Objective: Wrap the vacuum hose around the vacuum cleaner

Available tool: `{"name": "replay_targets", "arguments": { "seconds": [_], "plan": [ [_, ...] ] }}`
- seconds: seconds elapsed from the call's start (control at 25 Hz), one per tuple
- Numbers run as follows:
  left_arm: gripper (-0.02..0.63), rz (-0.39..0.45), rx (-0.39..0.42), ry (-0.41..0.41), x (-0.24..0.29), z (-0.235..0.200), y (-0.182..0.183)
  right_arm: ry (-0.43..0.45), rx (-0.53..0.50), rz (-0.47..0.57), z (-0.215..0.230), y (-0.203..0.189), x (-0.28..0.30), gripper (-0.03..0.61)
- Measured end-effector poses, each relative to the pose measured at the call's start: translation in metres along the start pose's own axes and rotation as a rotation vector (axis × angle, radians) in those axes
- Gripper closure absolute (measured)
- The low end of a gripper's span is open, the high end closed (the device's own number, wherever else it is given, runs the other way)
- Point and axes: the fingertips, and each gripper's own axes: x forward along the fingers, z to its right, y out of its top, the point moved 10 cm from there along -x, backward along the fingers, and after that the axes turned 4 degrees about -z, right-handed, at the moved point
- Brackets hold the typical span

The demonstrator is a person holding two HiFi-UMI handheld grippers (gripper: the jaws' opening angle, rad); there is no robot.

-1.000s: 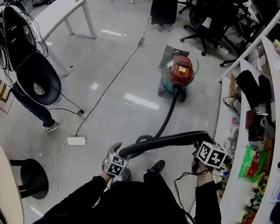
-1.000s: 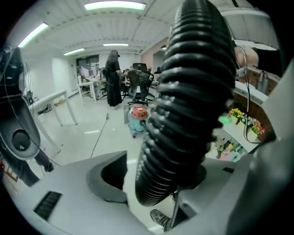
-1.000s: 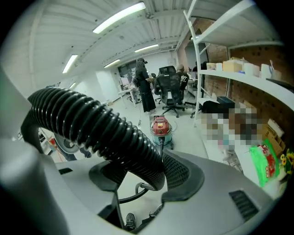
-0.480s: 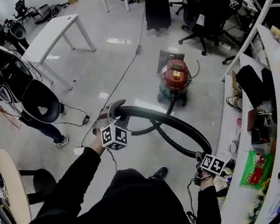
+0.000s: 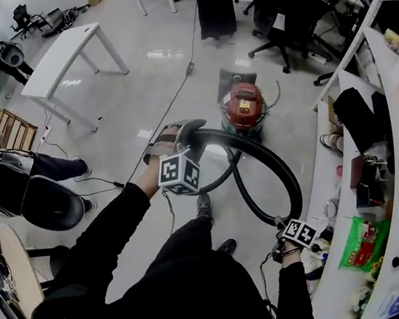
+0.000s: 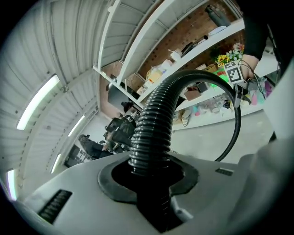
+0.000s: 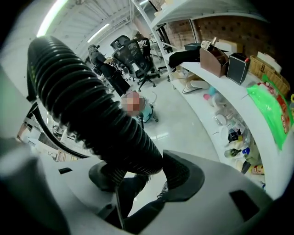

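Note:
The red and teal vacuum cleaner stands on the floor ahead of me. Its black ribbed hose runs back from it, crosses itself and arches in a wide loop between my two grippers. My left gripper is held up in front at the loop's left end; its jaws have just been closing and its pads now clamp the hose. My right gripper is low at the right by the counter, shut on the hose. In their own views the left gripper and right gripper both show the hose seated between the pads.
A long white counter crowded with small things runs down the right side. A white table stands at the left, office chairs behind the vacuum. A power cord trails across the floor. A person is at the left.
My left gripper has risen from beside my legs and swung forward with the hose, which now arches in a loop. My right gripper has sunk lower at the right.

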Motion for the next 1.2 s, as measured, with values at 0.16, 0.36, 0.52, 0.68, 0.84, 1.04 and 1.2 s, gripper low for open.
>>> {"name": "replay_targets", "arguments": {
  "seconds": [0.16, 0.36, 0.52, 0.68, 0.84, 1.04, 1.2],
  "plan": [
    [0.476, 0.060, 0.002, -0.015, 0.041, -0.022, -0.003, -0.083, -0.002, 0.035, 0.002, 0.045, 0.015, 0.341],
    [0.476, 0.112, -0.020, -0.073, 0.105, -0.059, -0.020, -0.188, 0.039, 0.044, -0.015, 0.097, 0.041, 0.337],
    [0.476, 0.152, -0.082, -0.126, 0.151, -0.091, -0.038, -0.251, -0.054, 0.063, -0.048, 0.135, 0.054, 0.357],
    [0.476, 0.159, -0.283, -0.185, 0.195, -0.130, -0.070, -0.134, -0.132, 0.092, -0.110, 0.176, 0.072, 0.387],
    [0.476, 0.152, -0.379, -0.184, 0.226, -0.158, -0.084, 0.044, 0.118, 0.028, -0.158, 0.190, 0.123, 0.385],
    [0.474, 0.190, -0.221, -0.197, 0.246, -0.158, -0.076, -0.070, -0.017, -0.303, -0.177, 0.157, 0.176, 0.264],
    [0.474, 0.229, -0.016, -0.190, 0.252, -0.145, -0.064, -0.203, -0.476, -0.452, -0.178, 0.159, 0.163, 0.141]
  ]
}}
